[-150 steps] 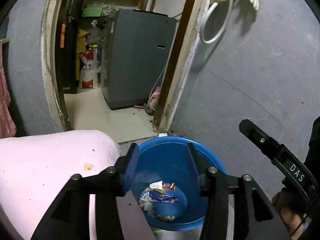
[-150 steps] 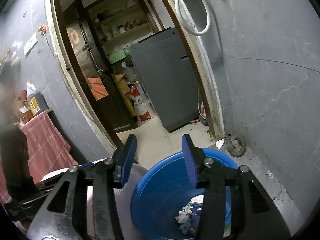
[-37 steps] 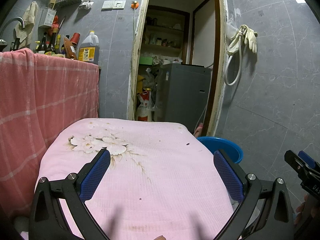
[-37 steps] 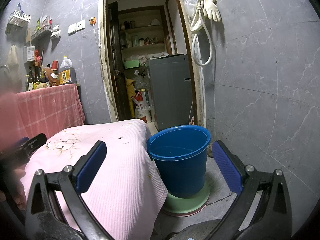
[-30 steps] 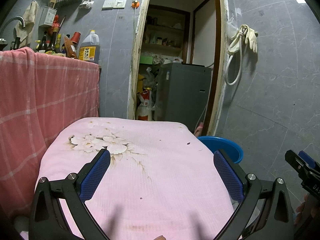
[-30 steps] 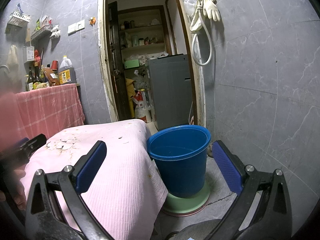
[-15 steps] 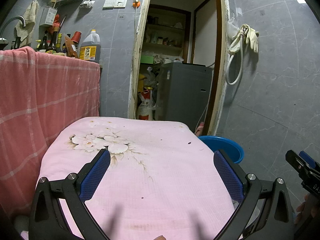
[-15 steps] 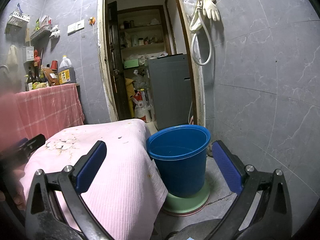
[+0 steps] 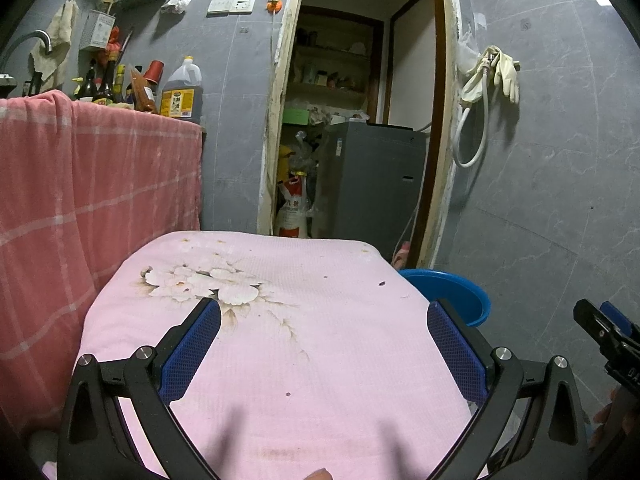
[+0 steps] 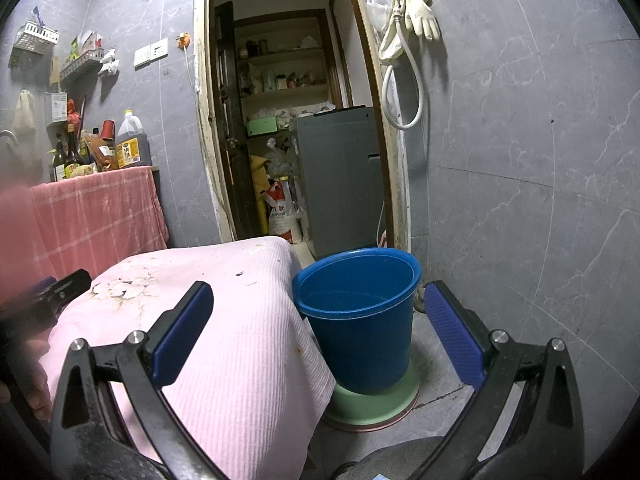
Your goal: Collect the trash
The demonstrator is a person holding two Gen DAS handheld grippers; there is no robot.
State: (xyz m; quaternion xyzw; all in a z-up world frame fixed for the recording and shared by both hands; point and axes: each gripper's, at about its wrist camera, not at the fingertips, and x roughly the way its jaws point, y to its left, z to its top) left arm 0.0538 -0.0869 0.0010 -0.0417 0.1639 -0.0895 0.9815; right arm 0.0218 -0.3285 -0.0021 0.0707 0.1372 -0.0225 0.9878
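A blue bucket (image 10: 358, 312) stands on the floor on a green base, right of a table under a pink cloth (image 10: 224, 320); its inside is hidden from here. In the left wrist view only the bucket's rim (image 9: 452, 288) shows past the cloth's (image 9: 280, 320) right edge. My left gripper (image 9: 324, 344) is wide open and empty above the cloth. My right gripper (image 10: 320, 332) is wide open and empty, held back from the bucket. A few small dark crumbs (image 9: 382, 283) lie on the cloth.
A counter under a red checked cloth (image 9: 80, 208) with bottles stands at left. An open doorway (image 9: 352, 140) leads to a grey washing machine (image 10: 340, 176) and sacks. Grey tiled wall at right carries a hose and gloves (image 10: 404, 40).
Five seconds ago both grippers were narrower and right over the bucket with trash inside. Since then they pulled back and opened wide. Over the last second nothing has visibly moved.
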